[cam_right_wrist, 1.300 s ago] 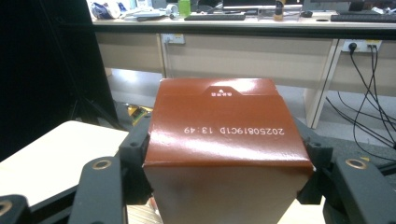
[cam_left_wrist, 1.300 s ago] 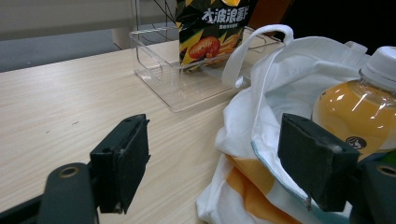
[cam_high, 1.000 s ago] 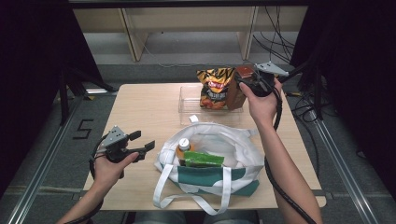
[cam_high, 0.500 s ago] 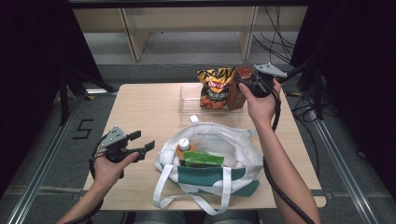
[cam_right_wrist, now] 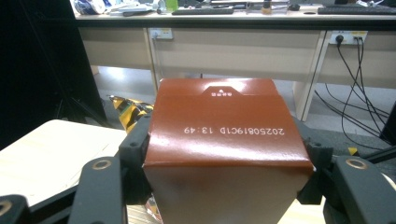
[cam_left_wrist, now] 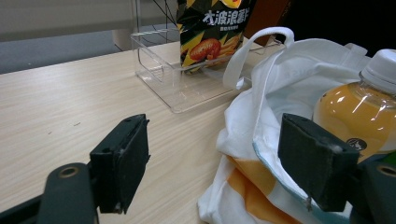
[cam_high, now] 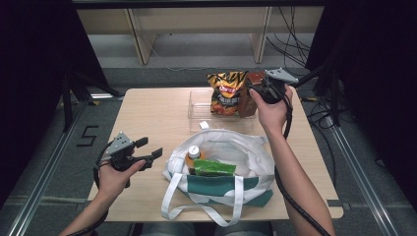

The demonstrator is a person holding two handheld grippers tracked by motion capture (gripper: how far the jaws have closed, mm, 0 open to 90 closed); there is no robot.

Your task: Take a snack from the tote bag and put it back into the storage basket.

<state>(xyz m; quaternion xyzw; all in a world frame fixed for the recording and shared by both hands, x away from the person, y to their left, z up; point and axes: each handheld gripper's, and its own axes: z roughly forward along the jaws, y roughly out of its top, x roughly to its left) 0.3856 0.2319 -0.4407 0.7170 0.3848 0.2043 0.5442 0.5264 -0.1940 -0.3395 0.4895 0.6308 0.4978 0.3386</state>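
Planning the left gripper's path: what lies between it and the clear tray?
Bare tabletop between the left gripper and the clear tray, in the left gripper view.

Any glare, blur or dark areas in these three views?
High view: table evenly lit, surroundings black, slightly soft. Left gripper view: sharp, the clear tray glints faintly. Right gripper view: sheen on the brown box, date print readable, desks behind clear.

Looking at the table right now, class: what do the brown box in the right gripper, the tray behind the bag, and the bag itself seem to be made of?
Brown box: likely glossy coated cardboard, with creased folds and a printed date code. Tray: clear rigid plastic, see-through with shiny edges. Tote bag: probably soft white woven cloth, wrinkled and slumped.
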